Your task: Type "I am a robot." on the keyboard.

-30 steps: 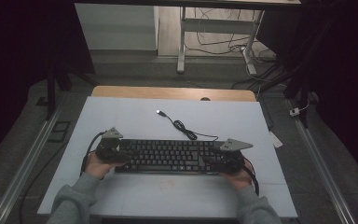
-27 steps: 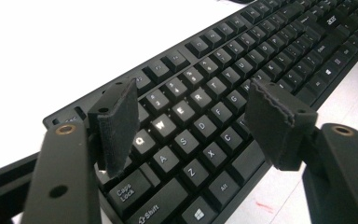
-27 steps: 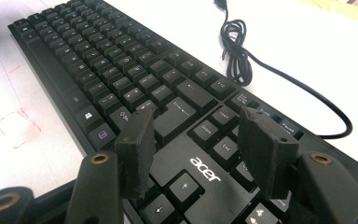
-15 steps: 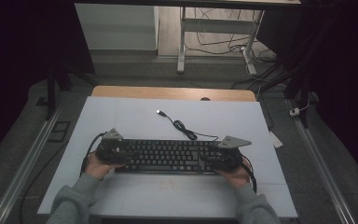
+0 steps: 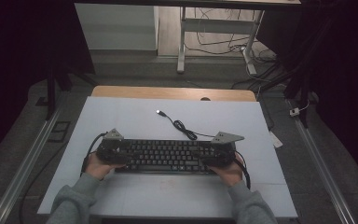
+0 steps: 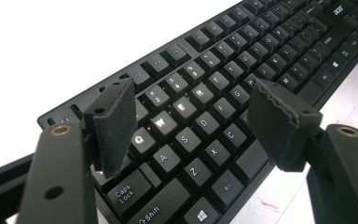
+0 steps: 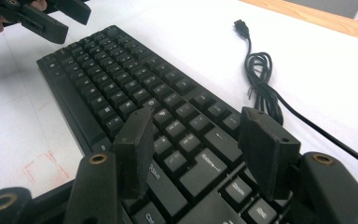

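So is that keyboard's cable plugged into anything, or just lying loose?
Loose. The keyboard has its cable lying partly coiled on the table, and the plug at its end rests bare on the surface, connected to nothing.

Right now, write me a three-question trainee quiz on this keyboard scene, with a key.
1. True or false: the left claw is clamped shut on the keyboard.
2. Where does the keyboard's cable run? A) off the table's left edge B) across the table behind the keyboard, its plug lying loose C) into a laptop
3. Fill in: the right claw is over the keyboard's ____ end, as the high view shows.

Key:
1. False; its jaws stand apart over the keys.
2. B
3. right
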`<state>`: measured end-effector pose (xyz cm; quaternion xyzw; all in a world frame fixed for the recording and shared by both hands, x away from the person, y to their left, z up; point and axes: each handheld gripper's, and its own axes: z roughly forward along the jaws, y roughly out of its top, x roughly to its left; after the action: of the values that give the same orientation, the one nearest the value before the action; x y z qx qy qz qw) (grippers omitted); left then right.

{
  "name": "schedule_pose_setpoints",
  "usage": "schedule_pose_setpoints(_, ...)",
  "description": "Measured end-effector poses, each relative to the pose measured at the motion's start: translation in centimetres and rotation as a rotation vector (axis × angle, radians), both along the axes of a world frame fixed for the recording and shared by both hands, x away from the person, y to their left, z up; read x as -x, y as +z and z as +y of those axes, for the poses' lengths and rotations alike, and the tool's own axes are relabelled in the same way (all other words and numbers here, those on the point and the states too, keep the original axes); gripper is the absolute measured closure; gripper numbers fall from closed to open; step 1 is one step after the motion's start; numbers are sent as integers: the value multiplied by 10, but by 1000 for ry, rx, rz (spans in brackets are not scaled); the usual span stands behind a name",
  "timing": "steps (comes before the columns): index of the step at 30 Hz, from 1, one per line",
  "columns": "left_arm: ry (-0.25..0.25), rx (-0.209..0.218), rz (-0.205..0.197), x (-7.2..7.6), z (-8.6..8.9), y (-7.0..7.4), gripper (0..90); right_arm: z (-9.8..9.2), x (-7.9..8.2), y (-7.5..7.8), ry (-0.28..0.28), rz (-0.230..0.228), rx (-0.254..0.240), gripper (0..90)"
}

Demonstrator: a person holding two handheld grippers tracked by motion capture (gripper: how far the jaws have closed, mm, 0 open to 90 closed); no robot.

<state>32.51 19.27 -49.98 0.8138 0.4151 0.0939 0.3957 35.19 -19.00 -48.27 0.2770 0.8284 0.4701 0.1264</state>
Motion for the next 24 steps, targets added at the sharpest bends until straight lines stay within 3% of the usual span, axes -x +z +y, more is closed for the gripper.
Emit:
schedule_pose_setpoints(8, -3, -3, 0, 0, -1, 0, 329, 13, -3, 1, 12, 8, 14, 482)
schedule_pose_setpoints(14, -5, -5, 5, -1, -1, -1, 328, 24, -7, -2, 23, 25, 32, 550)
schedule_pose_setpoints(24, -10, -14, 7, -1, -2, -2, 327, 44, -13, -4, 81, 63, 58, 871)
